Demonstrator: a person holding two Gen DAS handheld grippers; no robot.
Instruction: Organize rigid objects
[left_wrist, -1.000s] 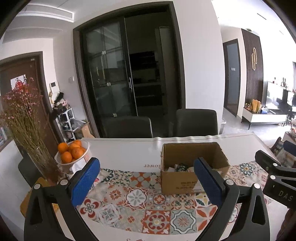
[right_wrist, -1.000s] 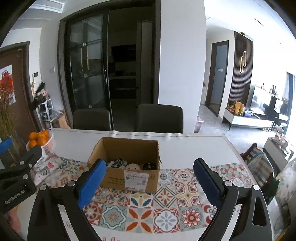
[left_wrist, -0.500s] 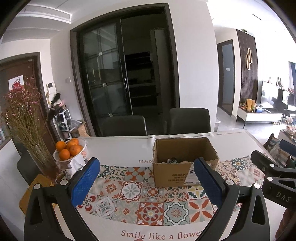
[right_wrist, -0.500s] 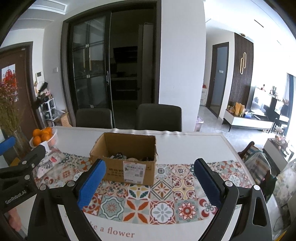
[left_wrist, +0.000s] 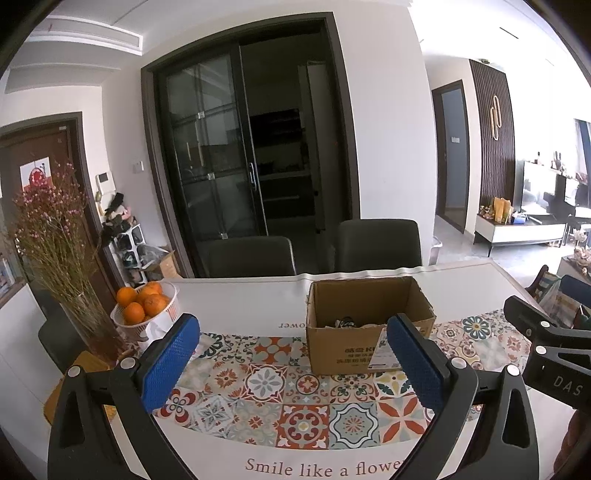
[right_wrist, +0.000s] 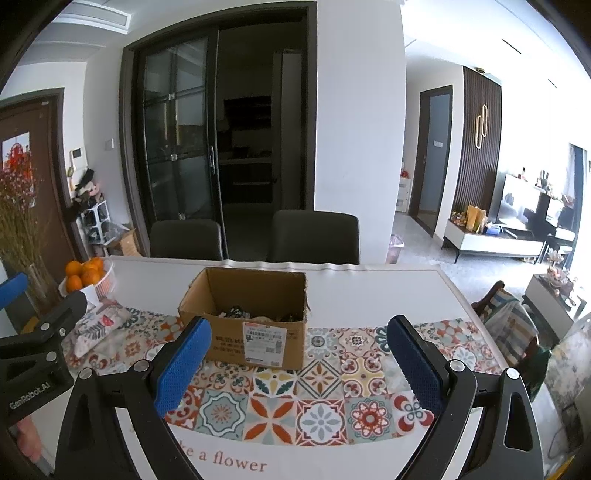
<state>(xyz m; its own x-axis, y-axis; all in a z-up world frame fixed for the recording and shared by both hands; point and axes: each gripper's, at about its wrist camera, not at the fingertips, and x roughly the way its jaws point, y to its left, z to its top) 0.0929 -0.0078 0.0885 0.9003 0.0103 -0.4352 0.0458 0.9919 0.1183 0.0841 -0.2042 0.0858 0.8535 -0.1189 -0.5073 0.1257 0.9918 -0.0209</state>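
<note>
An open brown cardboard box (left_wrist: 369, 325) stands on the patterned tablecloth (left_wrist: 295, 398) with several small dark and pale objects (right_wrist: 255, 315) inside, mostly hidden by its walls. It also shows in the right wrist view (right_wrist: 251, 332). My left gripper (left_wrist: 291, 363) is open and empty, held back from the box on its left side. My right gripper (right_wrist: 295, 365) is open and empty, held back in front of the box. Each gripper shows at the edge of the other's view.
A white basket of oranges (left_wrist: 146, 306) and a glass vase of dried flowers (left_wrist: 55, 258) stand at the table's left end. A folded patterned cloth (right_wrist: 99, 325) lies left of the box. Two dark chairs (right_wrist: 314, 236) stand behind the table.
Both grippers have drawn back and up from the box, so more of the tablecloth's near edge and its lettering shows. The jaws stayed open.
</note>
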